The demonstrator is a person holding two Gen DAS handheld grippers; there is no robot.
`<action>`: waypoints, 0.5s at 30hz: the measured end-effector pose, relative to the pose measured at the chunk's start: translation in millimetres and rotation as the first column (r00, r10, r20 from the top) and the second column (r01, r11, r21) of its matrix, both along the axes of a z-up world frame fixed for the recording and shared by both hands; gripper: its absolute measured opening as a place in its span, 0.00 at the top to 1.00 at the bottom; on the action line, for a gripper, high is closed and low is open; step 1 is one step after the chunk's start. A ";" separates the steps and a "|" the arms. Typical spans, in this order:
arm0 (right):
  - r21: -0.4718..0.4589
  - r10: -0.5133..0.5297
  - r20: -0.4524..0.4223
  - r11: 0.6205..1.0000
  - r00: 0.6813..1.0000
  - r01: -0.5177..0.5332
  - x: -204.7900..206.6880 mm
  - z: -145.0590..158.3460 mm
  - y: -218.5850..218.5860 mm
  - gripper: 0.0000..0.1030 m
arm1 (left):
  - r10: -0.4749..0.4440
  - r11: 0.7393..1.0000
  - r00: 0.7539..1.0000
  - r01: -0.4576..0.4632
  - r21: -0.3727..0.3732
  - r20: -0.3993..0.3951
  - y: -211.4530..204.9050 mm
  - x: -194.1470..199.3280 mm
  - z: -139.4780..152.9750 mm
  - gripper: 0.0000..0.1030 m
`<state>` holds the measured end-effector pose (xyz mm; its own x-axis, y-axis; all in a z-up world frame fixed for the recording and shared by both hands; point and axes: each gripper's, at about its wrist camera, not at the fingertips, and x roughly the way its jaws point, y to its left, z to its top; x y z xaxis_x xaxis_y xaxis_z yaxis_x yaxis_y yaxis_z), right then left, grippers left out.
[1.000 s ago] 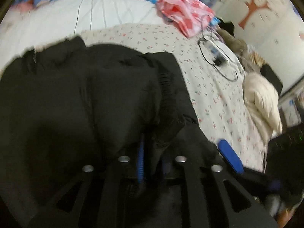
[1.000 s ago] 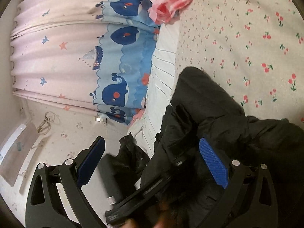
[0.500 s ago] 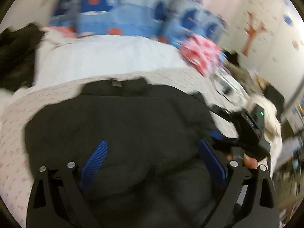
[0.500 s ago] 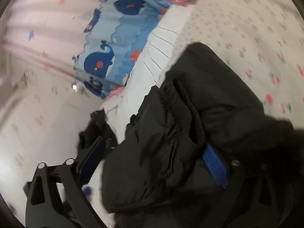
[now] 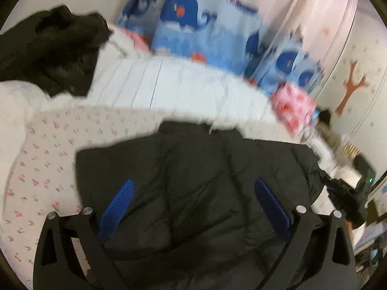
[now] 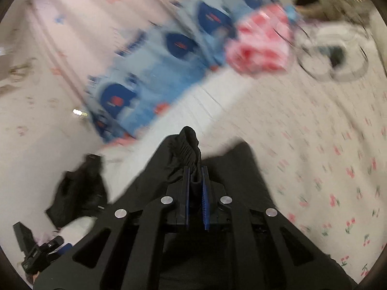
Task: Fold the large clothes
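Observation:
A large black padded jacket [image 5: 193, 181] lies spread on the cherry-print sheet [image 5: 48, 157]. My left gripper [image 5: 193, 193] is open and empty, hovering over the jacket's middle, its blue pads wide apart. My right gripper [image 6: 195, 176] is shut on a ribbed cuff of the black jacket [image 6: 186, 145], and the fabric bunches up above the blue pads. The right gripper also shows at the jacket's right edge in the left wrist view [image 5: 346, 193].
A second black garment [image 5: 53, 48] lies at the bed's far left, also in the right wrist view [image 6: 79, 188]. A pink-and-white cloth [image 5: 292, 106] and a looped cable [image 6: 333, 55] lie at the far side. Whale-print curtains [image 5: 193, 24] hang behind the bed.
My left gripper let go of the jacket, opened and pulled back above it. My right gripper closed on the jacket's cuff. Both views swung round.

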<state>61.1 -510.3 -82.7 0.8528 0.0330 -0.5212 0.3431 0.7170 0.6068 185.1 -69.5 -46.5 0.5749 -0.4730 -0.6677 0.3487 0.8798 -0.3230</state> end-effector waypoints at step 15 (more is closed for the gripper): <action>-0.297 0.121 0.132 0.952 0.984 -0.078 -10.7 53.8 66.2 0.33 | -0.004 0.994 1.000 0.001 0.106 0.028 -3.3 2.6 -12.2 0.07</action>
<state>50.4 -444.1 -28.9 0.9205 -0.0119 -0.3905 0.1841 0.8949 0.4065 187.7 -72.8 -58.7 0.5931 -0.4018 -0.6977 0.3585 0.9077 -0.2180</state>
